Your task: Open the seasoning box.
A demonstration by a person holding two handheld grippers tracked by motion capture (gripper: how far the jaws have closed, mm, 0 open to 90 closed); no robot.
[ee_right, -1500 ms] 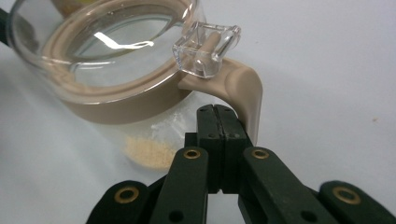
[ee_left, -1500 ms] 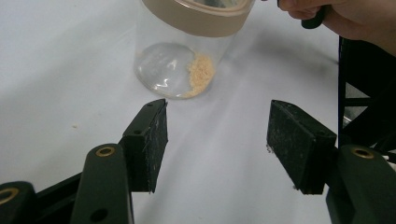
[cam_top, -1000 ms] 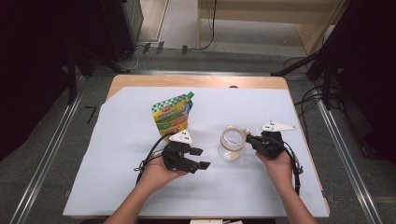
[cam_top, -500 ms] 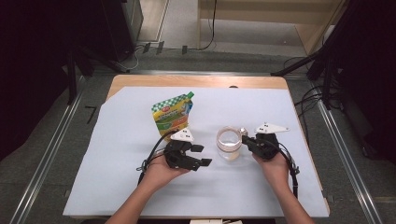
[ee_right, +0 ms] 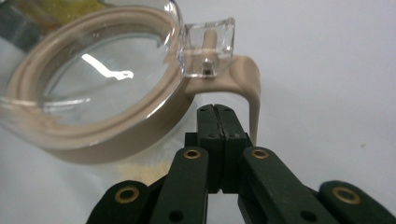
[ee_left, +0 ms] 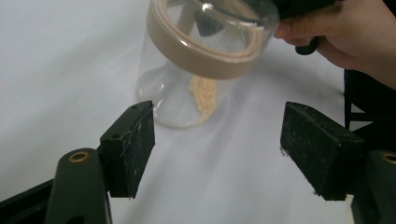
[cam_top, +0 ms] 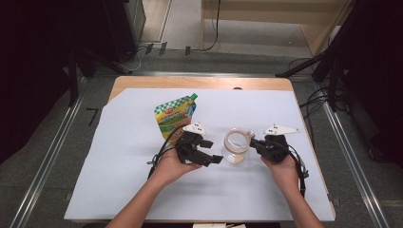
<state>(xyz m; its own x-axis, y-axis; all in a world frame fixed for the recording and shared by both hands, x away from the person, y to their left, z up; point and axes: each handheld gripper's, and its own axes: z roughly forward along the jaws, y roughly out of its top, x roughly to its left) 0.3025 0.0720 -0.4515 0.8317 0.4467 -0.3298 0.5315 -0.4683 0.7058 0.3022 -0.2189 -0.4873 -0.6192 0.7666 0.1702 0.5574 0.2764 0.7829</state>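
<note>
The clear glass jar with the beige-rimmed hinged lid point(cam_top: 236, 145) is sitting on the white table sheet point(cam_top: 119, 180) between your two hands, a little pale powder in its bottom. Your right gripper point(ee_right: 217, 122), jaws pressed together, empty as far as I can judge, is nosing at the lid's beige latch point(ee_right: 245, 86). Your left gripper point(ee_left: 217, 149), wide open and empty, is facing the jar's base just ahead.

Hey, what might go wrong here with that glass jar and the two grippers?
1. The clear glass jar with the beige-rimmed lid looks tilted, so the beige powder inside could shift or the jar could tip.
2. The right gripper, jaws shut by the beige latch, may slip off.
3. The left gripper is open and short of the jar, so nothing steadies it.
</note>
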